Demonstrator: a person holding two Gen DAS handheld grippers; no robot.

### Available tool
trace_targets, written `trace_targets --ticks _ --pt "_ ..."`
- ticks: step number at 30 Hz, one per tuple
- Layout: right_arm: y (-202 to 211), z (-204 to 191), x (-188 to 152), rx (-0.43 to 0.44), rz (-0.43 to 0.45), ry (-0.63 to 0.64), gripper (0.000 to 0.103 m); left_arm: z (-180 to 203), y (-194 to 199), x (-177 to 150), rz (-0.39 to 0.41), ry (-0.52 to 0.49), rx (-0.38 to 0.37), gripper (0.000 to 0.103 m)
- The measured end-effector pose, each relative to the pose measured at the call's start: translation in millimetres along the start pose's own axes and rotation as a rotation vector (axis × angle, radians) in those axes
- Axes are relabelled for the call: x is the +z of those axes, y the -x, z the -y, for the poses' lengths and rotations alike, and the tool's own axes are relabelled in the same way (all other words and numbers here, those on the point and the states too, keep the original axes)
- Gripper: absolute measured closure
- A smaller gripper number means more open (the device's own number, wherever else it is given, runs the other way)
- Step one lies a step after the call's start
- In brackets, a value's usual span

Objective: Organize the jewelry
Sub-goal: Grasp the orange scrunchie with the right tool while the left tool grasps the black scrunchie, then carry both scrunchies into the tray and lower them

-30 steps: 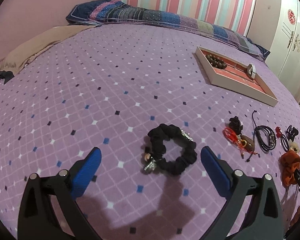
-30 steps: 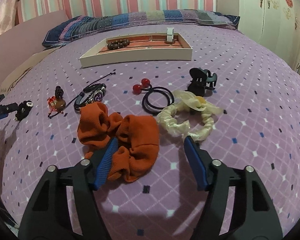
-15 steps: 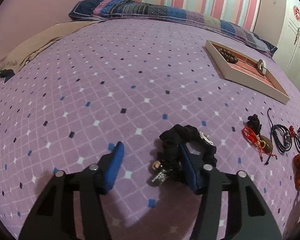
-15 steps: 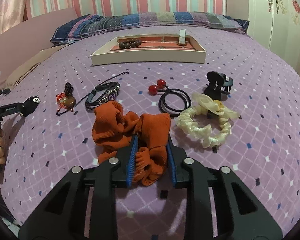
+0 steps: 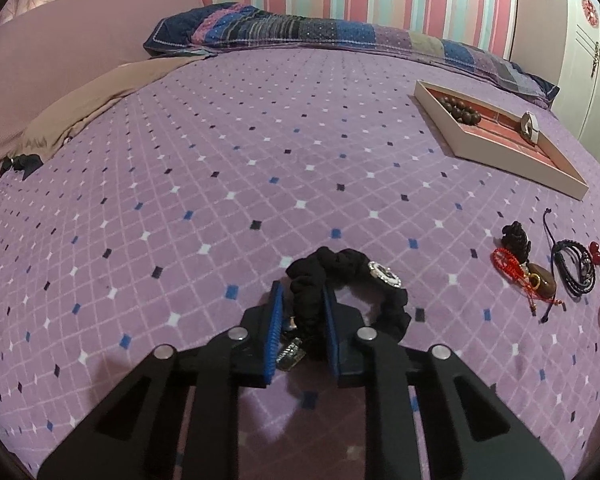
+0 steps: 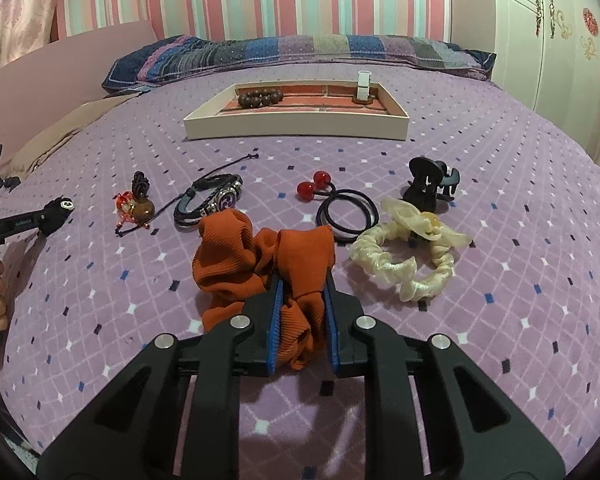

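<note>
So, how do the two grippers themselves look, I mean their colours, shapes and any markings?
Both look the same. The left gripper and the right gripper have matte black angular frames with triangular cut-outs and round silver pivot bolts. Each finger carries a flat blue ribbed pad. The right view shows small pale lettering on the left gripper's side, too small to read. No cables or sleeves are visible.

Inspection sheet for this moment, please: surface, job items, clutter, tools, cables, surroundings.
Surface: purple diamond-patterned bedspread.
Job's things: black scrunchie; orange scrunchie; cream scrunchie; black hair ties; claw clip; braided bracelet; red-brown charm; tray holding brown beads and a white ring stand.
Clutter: small dark bow at the bed's edge.
Tools: left tool shut on black scrunchie; right tool shut on orange scrunchie.
Cables: nothing seen.
Surroundings: striped wall, patchwork pillow, white wardrobe.
</note>
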State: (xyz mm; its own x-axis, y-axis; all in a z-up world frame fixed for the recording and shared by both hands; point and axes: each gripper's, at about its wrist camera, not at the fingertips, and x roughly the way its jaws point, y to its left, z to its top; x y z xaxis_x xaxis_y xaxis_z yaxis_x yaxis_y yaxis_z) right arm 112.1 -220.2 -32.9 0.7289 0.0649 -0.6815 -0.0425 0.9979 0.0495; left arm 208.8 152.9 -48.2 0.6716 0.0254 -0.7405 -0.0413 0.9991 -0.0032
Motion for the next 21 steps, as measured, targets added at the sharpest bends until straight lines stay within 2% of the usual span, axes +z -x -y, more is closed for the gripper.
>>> trace_targets --ticks 3,5,16,21 --pt "3.4 -0.6 1.8 0.002 0.016 0.002 0.086 -1.0 0.6 1.1 0.003 0.009 -0.007 0.086" --pt "5.4 -0.2 4.6 0.004 0.028 0.004 0.086 -0.8 2.3 2.5 0.006 0.012 -0.01 0.091" --pt "7.2 9.6 38.5 0.032 0.086 -0.023 0.086 8.6 17.9 20.0 0.051 0.006 -0.021 0.092" --pt "3.1 17.7 61.8 0.04 0.114 -0.033 0.086 19.2 26.9 43.5 0.086 0.006 -0.048 0.092"
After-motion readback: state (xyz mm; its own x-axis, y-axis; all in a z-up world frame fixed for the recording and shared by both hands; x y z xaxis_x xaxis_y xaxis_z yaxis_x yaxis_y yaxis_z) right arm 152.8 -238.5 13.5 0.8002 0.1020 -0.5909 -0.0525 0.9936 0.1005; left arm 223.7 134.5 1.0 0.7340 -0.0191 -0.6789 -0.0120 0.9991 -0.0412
